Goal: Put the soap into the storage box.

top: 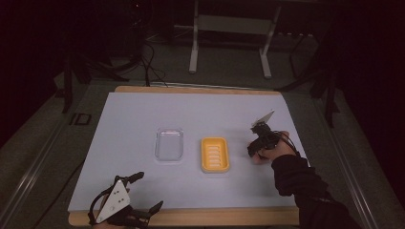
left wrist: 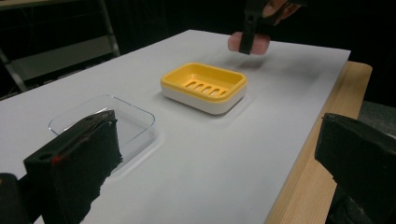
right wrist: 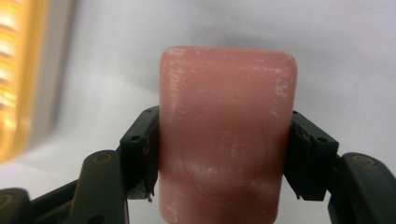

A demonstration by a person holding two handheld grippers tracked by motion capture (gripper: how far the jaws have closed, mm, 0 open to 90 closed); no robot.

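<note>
Left gripper (top: 143, 191): we are seeing it at the table's near left edge, partly cut off by the frame; its jaws are standing wide apart, holding nothing.
Lid (top: 169, 144): we are making out a clear, shallow, round-cornered plastic tray lying on the white sheet (top: 133, 119); in the left gripper view (left wrist: 107, 119) a black jaw is hiding its near corner.
Dish (top: 215, 154): we are looking at a yellow, slotted soap dish, just right of the lid; the left gripper view (left wrist: 204, 86) is showing its white base, and the right gripper view is blurring it (right wrist: 16, 79) at the frame's left.
Soap (right wrist: 226, 135): we are seeing a pink, scuffed, round-cornered bar, its lower end cut off; it is hanging near the dish's right side, above the sheet.
Right gripper (top: 258, 145): its jaws are clamping the soap's two long sides.
</note>
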